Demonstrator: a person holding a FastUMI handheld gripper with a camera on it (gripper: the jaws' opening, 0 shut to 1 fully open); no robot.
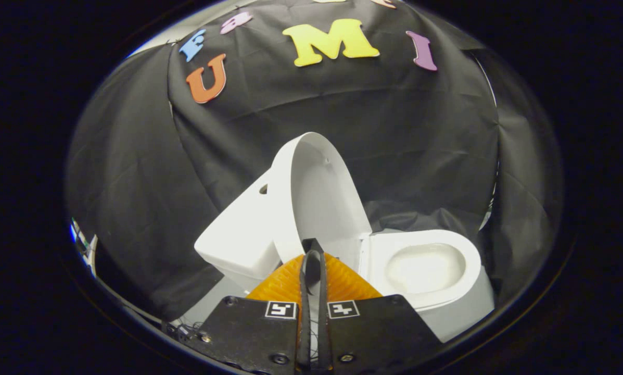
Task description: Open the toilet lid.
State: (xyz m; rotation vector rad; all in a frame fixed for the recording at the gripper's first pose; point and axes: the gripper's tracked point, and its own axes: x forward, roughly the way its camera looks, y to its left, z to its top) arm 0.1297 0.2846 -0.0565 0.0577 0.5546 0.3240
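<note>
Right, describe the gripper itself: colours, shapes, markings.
The gripper has two orange ribbed fingers that taper to a point, edged inside with thin black strips. They sit on black flat plates fixed by screws, each plate carrying a small square black-and-white marker. Thin wires trail beside one plate.

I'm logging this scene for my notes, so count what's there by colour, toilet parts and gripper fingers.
White: 4, the lid raised, tank, seat, bowl.
Orange: 2, the fingers, together at the gripper, nothing between them, tips just before the lid's base.
Total: 6.
</note>
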